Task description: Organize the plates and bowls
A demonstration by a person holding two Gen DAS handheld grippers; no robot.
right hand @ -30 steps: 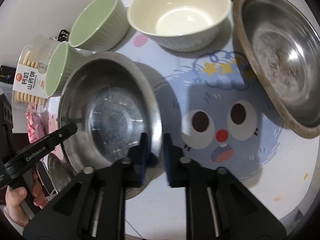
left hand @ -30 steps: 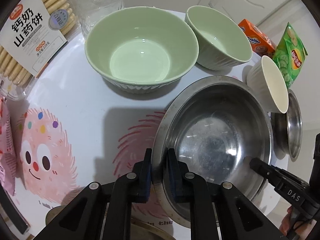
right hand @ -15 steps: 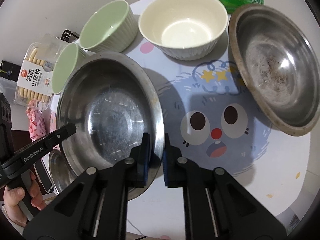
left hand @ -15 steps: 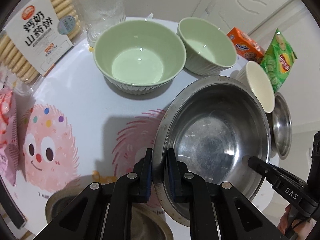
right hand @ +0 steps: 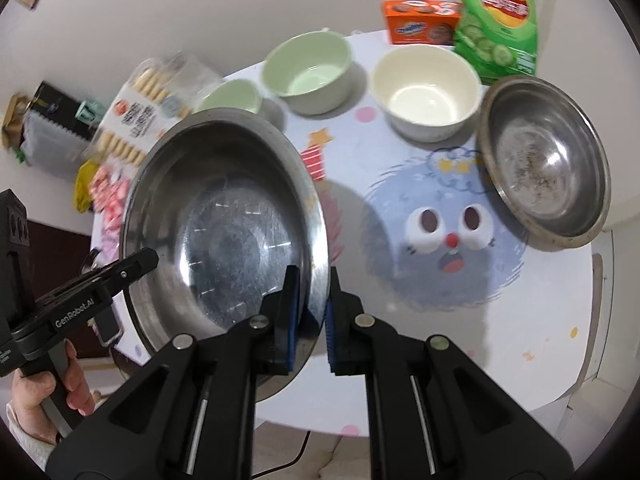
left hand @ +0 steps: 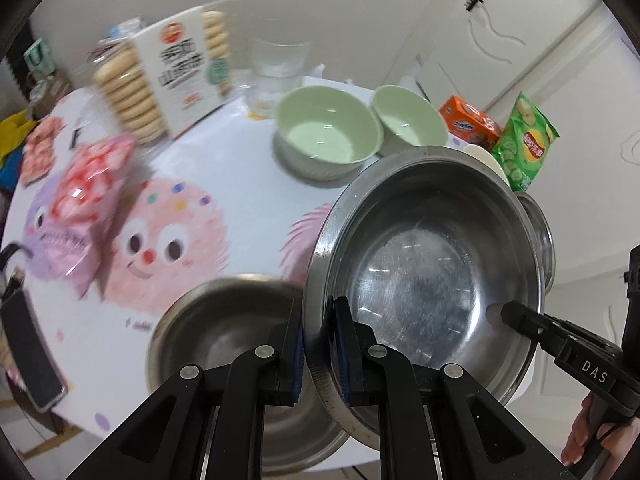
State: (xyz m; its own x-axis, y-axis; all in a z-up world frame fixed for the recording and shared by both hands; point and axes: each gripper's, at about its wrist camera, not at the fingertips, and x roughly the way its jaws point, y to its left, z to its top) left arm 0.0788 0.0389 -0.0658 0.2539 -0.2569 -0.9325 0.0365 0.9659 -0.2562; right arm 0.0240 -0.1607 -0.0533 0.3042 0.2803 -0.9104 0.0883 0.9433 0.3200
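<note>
A large steel bowl (left hand: 428, 276) (right hand: 224, 224) hangs above the round table, held from two sides. My left gripper (left hand: 318, 344) is shut on its left rim, and my right gripper (right hand: 310, 312) is shut on the opposite rim. A second steel bowl (left hand: 224, 344) sits on the table just below and left of the lifted one. Two green bowls (left hand: 326, 136) (left hand: 408, 120) (right hand: 306, 72) stand at the back. A cream bowl (right hand: 426, 92) and a third steel bowl (right hand: 544, 164) rest on the right side.
A cracker tray (left hand: 168, 84), a glass (left hand: 276, 76), a pink snack bag (left hand: 84, 200) and a phone (left hand: 28, 352) crowd the left side. An orange box (right hand: 420, 20) and a green chip bag (right hand: 496, 16) stand at the back right. The table edge (right hand: 568, 380) is close.
Both grippers have risen with the large steel bowl, lifting it off the table and shifting it leftward. The second steel bowl underneath has come into the left wrist view.
</note>
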